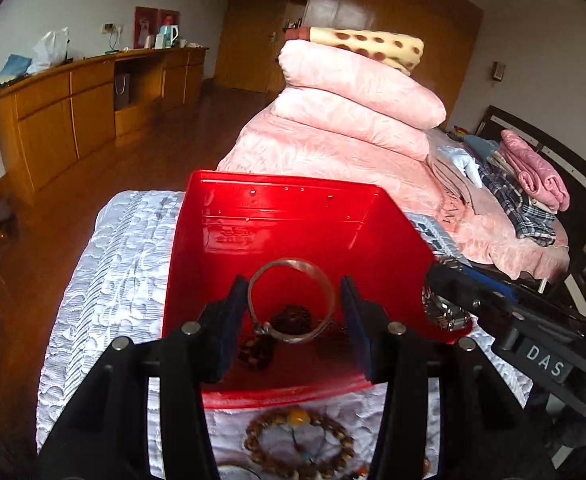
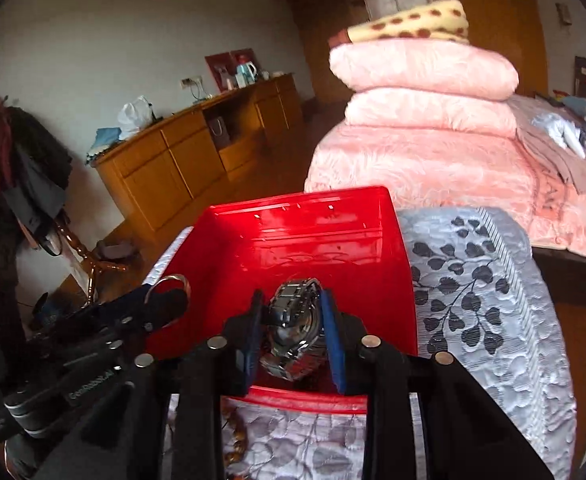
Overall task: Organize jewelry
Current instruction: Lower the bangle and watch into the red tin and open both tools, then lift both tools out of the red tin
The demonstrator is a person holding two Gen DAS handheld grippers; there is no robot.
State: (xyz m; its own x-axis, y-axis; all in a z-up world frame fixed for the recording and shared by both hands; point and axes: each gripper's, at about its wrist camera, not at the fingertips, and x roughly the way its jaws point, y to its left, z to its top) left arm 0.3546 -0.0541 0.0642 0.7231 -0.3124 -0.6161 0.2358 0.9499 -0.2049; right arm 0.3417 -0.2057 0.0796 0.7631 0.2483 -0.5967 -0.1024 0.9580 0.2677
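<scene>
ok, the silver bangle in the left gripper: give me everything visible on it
The silver bangle is a thin, round, shiny metal hoop, with a small knot-like clasp or charm at its lower left. It stands roughly upright, its opening facing the camera, held between the blue pads of the left gripper, which press on its two sides. It hangs over the inside of the red bin, above dark beaded pieces lying on the bin's floor. In the right wrist view only its top edge shows.

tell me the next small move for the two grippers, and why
Probably lower both a little into the red bin and open. The left gripper holds the silver bangle and the right gripper the steel watch, both already above the bin, where dark beads lie.
</scene>
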